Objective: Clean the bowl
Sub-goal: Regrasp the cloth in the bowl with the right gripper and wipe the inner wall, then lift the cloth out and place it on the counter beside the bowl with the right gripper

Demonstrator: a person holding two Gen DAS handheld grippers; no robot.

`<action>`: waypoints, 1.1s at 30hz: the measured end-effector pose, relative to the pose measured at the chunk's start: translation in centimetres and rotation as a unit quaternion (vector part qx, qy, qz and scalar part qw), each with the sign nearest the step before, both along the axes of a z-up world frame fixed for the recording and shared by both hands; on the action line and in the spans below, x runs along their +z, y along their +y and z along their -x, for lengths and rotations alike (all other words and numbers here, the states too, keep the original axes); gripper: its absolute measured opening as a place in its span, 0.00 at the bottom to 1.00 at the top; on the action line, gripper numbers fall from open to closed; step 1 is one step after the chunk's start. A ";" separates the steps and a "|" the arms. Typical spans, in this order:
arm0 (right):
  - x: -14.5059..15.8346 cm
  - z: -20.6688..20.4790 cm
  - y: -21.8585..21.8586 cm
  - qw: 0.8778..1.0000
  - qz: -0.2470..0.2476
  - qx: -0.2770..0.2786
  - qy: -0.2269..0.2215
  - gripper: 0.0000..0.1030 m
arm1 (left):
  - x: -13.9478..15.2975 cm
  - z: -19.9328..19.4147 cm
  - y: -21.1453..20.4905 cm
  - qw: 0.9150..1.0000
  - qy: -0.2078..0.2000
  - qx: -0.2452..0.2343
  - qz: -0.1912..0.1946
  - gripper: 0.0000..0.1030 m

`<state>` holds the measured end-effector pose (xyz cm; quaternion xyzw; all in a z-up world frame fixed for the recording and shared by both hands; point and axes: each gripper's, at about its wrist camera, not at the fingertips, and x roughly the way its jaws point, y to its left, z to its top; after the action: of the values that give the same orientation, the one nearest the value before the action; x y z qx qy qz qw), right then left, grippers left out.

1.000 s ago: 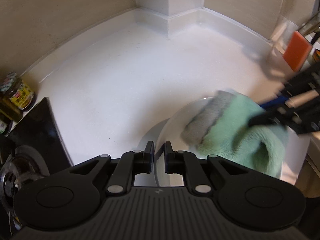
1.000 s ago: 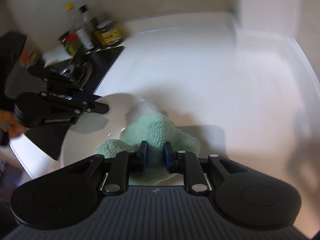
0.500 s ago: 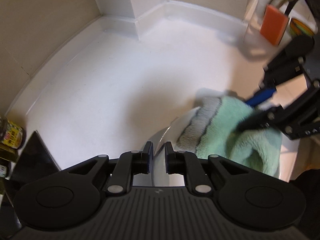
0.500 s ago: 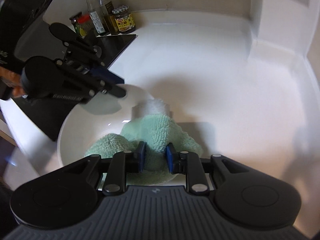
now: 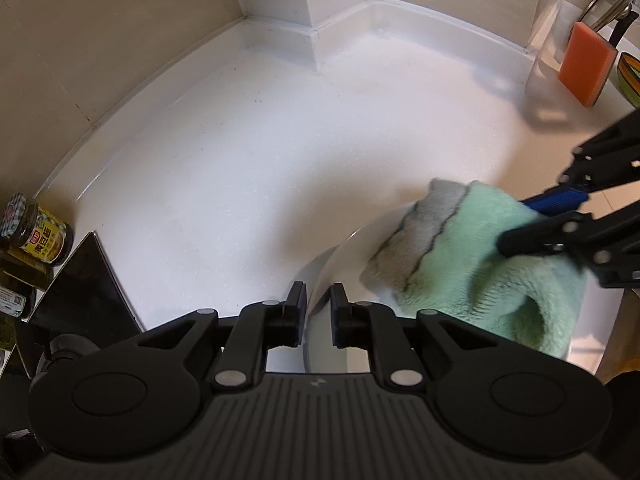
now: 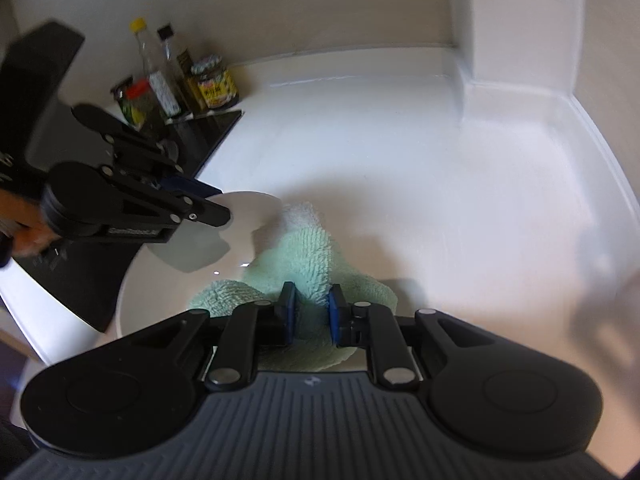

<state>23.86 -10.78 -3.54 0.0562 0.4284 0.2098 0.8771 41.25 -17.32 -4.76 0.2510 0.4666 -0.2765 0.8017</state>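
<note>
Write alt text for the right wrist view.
The right gripper clamps a mint-green towel inside a white bowl whose rim the left gripper pinches. Condiment bottles and a jar stand behind on the white counter.

Glossy white glazed bowl (image 6: 168,284), smooth, catching small highlights. Fluffy looped terry cloth (image 5: 492,264), mint green with a grey plush band along one edge. Matt black plastic on the left gripper (image 5: 318,312), ribbed grey housing behind, small bright metal pins at the joints. Same matt black plastic on the right gripper (image 6: 311,312), with blue rubbery-looking pads (image 6: 334,316) pressed into the pile. Smooth white counter (image 5: 248,168), faintly speckled, semi-gloss near the back edge. Glossy black glass cooktop (image 6: 204,136). Clear glass jar (image 5: 38,232) with paper label and checked lid. Porous orange sponge (image 5: 586,62), matt.
</note>
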 end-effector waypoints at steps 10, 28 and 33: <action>3.9 3.1 -3.6 0.997 -0.021 -0.046 -0.055 0.08 | -0.2 8.0 13.0 0.999 0.008 0.026 0.035 0.14; -0.8 2.8 -3.5 0.984 0.161 -0.011 -0.076 0.12 | 4.6 13.0 23.1 0.983 -0.023 0.142 0.111 0.13; -0.2 4.7 -3.0 0.974 0.196 0.037 -0.111 0.18 | 5.4 14.0 24.7 0.972 -0.037 0.204 0.108 0.14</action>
<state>19.17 -13.74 -3.77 -0.1566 0.3627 0.1588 0.9048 27.26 7.36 0.60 0.0725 0.4452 -0.1469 0.8803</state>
